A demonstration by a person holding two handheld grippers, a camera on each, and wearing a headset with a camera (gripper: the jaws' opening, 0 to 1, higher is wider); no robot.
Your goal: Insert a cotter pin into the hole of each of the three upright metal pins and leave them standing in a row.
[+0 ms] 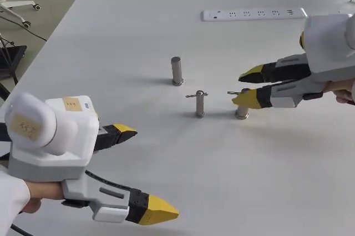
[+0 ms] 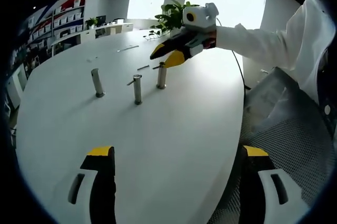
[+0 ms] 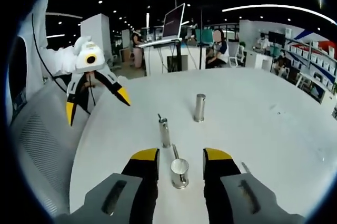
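Note:
Three upright metal pins stand on the white table [image 1: 138, 25]. The far pin [image 1: 176, 71] is bare. A cotter pin [image 1: 196, 95] runs through the top of the middle pin [image 1: 199, 104]. At the near-right pin [image 1: 242, 111], a cotter pin [image 1: 234, 92] sticks out leftward. My right gripper [image 1: 246, 86] is open, its yellow tips above and beside that pin. In the right gripper view the pin [image 3: 179, 172] stands between the open jaws of the right gripper [image 3: 180, 155]. My left gripper [image 1: 150, 172] hangs open at the lower left, well away from the pins.
A white power strip [image 1: 254, 13] lies at the far side of the table. The left table edge [image 1: 39, 47] drops to the floor, where a chair base stands. A small thin metal piece [image 2: 143, 67] lies on the table behind the pins.

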